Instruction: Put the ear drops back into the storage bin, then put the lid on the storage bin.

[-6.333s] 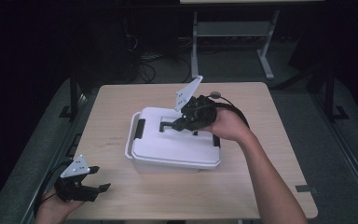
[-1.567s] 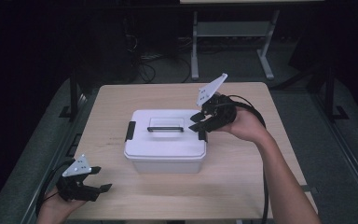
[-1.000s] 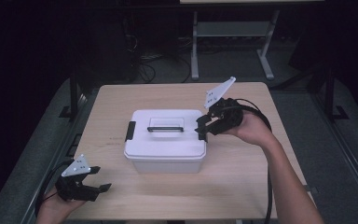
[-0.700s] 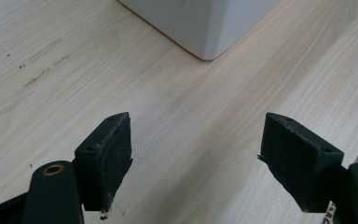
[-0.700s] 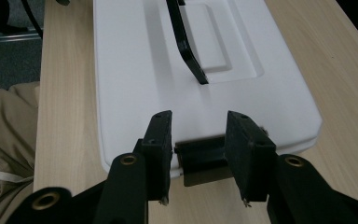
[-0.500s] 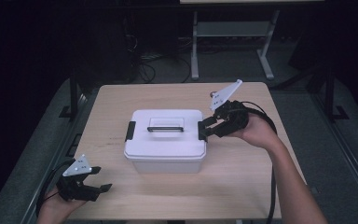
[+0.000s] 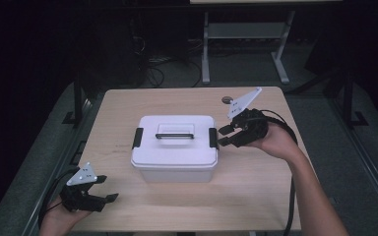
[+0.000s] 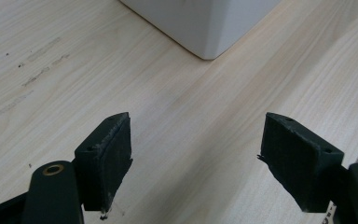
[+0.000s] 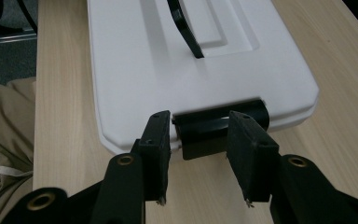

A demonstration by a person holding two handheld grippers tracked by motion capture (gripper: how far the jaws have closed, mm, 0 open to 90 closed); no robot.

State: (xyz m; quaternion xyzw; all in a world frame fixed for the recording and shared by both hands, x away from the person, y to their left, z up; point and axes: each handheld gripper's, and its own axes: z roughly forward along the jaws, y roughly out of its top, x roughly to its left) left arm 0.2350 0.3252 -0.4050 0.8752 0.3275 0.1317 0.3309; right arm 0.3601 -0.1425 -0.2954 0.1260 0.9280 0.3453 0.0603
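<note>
- Right gripper view is showing the right gripper (image 9: 200,154) with jaws apart, straddling the black latch (image 9: 219,126); high view isn't resolving that.
- White box (image 7: 174,147) is sitting mid-table (image 7: 256,196), long axis running left-right.
- Left gripper (image 7: 109,198) is resting near-left, jaws wide apart.

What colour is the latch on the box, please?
Black latch, on a white box; clearest in the right gripper view.

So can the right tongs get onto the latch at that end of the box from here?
Probably yes. The right tongs already stand open on either side of the black latch on the white box, with nothing between them.
</note>
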